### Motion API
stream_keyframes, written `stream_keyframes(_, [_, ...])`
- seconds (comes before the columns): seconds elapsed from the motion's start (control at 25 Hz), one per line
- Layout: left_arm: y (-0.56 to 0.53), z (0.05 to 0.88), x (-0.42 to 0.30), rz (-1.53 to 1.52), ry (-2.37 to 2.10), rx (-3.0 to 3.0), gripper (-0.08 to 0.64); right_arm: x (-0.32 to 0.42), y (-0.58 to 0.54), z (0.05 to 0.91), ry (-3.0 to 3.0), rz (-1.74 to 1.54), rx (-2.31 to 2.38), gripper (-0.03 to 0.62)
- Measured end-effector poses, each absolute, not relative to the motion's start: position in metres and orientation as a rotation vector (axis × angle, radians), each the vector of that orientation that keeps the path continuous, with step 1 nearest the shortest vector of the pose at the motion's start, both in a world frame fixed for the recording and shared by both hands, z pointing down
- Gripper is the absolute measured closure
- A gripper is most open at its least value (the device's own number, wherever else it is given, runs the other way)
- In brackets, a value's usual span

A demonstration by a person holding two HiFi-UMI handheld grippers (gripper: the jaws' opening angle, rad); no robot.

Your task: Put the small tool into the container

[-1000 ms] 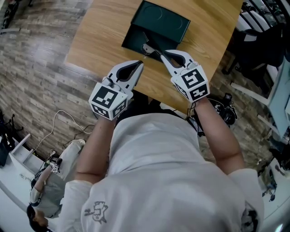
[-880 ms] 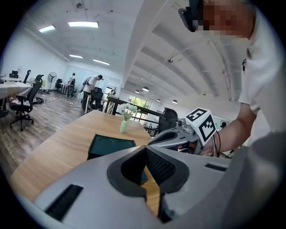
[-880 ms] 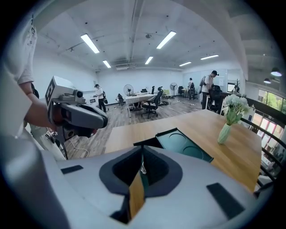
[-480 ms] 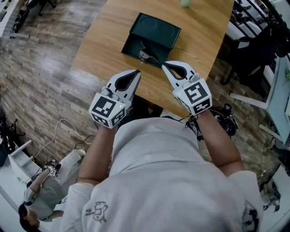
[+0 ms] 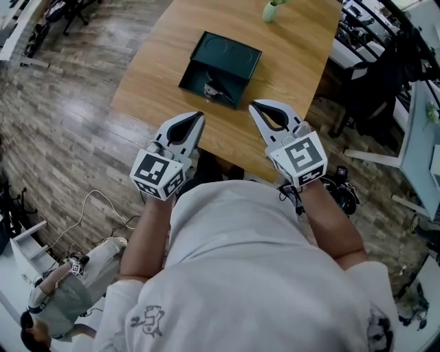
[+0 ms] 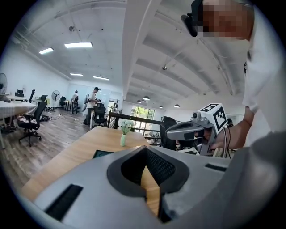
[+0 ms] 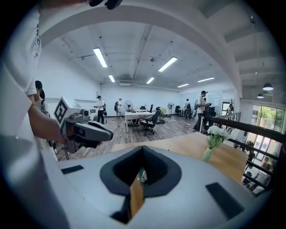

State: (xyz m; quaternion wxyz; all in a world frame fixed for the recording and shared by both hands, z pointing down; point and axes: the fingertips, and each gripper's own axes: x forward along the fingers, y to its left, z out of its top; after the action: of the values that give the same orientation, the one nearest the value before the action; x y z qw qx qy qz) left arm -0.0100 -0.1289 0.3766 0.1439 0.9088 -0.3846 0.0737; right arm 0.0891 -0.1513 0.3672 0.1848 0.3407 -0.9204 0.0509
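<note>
The dark green container (image 5: 227, 53) lies open on the wooden table (image 5: 295, 69). The small metal tool (image 5: 211, 88) rests inside its near half. My left gripper (image 5: 199, 115) hangs shut and empty above the table's near edge, short of the container. My right gripper (image 5: 252, 105) is also shut and empty, just right of the container's near corner and apart from it. In the left gripper view the left gripper (image 6: 145, 147) points over the table with a strip of the container (image 6: 102, 154) beyond it and the right gripper (image 6: 169, 133) alongside. The right gripper view shows the right gripper (image 7: 143, 147) closed.
A small vase of flowers (image 5: 273, 8) stands at the table's far end. Wooden floor lies left of the table, with a cable (image 5: 96, 192) and a person (image 5: 62, 295) at lower left. Chairs and equipment (image 5: 385, 75) crowd the right side.
The right gripper has drawn back and up from the container, where its tips were at the tool; the tool now lies inside. The left gripper has also lifted and pulled back slightly.
</note>
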Motion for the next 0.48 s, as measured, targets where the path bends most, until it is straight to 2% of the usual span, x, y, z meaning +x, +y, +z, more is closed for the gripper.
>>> stream_keyframes(0.48, [-0.086, 0.341, 0.008, 0.171, -1.184, 2.676, 0.555, 0.126, -0.109, 0.337, -2.659, 0.095, 1.013, 0.586])
